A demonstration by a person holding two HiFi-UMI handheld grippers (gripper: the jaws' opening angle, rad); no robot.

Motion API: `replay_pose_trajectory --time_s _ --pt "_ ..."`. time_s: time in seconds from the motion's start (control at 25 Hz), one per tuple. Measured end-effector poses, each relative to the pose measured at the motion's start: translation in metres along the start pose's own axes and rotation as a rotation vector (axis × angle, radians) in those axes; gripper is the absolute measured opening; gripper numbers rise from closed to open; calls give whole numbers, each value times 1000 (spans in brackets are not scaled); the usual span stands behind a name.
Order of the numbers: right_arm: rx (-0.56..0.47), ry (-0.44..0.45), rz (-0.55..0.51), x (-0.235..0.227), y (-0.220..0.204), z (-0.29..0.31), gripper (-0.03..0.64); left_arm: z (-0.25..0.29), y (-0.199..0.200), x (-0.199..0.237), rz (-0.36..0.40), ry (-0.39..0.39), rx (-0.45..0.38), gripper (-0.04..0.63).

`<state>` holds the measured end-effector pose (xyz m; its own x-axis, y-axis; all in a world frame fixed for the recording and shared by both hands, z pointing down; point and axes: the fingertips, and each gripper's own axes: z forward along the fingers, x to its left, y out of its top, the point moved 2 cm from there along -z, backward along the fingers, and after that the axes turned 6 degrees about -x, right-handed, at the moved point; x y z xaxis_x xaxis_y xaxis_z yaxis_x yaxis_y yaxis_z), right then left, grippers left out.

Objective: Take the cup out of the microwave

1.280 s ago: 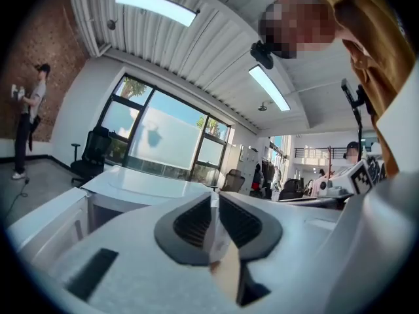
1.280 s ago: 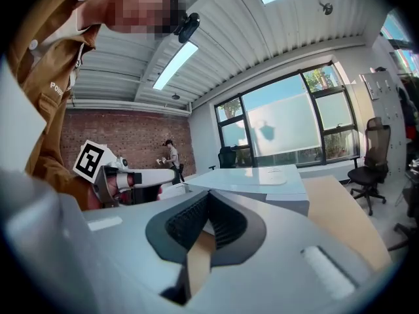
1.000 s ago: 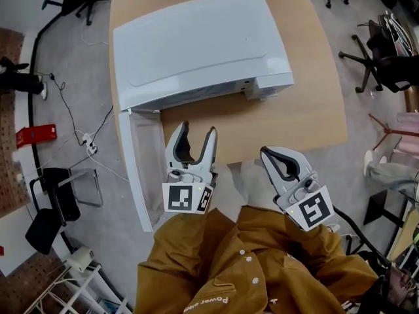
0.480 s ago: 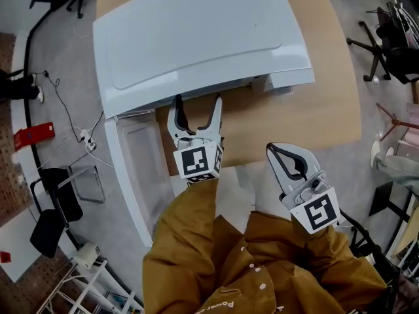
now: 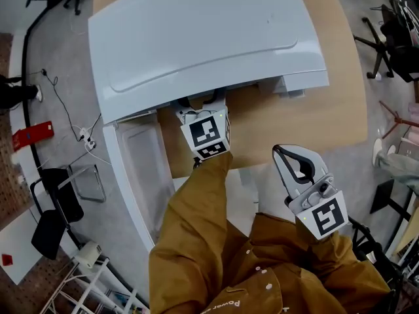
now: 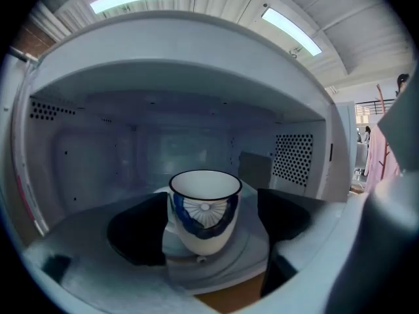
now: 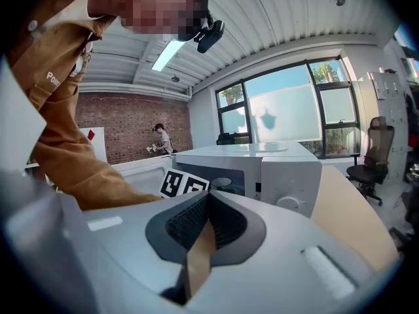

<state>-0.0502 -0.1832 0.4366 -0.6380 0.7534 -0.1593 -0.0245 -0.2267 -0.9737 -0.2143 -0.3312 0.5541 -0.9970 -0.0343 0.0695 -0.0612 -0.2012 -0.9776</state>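
Mustard-brown jacket sleeves [image 5: 196, 208], white left gripper [image 6: 209, 226] and right gripper [image 5: 283, 152], black-and-white marker cubes [image 5: 209, 135], dark pads [image 6: 137, 231]

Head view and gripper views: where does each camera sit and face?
Head view: on the head, facing down at the microwave; shows sleeves, left gripper, right gripper.
Left gripper view: on that gripper, facing into the cavity; opening jaws flank the cup.
Right gripper view: on that gripper, facing across the table; shut jaws, sleeve.
Shared: head and right gripper views show the microwave.
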Motion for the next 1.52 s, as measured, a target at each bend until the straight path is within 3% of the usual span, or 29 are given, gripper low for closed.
replay_pose_trajectory --time_s 0.28,0.56,0.96,1.24,1.52 --pt "13 0 11 -1 -3 1 2 22 -4 10 6 88 7 422" --pt "22 4 11 -3 -5 -2 2 35 -1 17 22 112 0 390" --pt "6 10 8 -2 -2 -2 2 13 -6 21 -11 87 7 388" --pt "-13 27 1 2 5 0 2 -29 8 6 13 6 -27 388" --pt "-41 52 -16 4 23 -4 2 -95 18 -14 29 -70 36 388"
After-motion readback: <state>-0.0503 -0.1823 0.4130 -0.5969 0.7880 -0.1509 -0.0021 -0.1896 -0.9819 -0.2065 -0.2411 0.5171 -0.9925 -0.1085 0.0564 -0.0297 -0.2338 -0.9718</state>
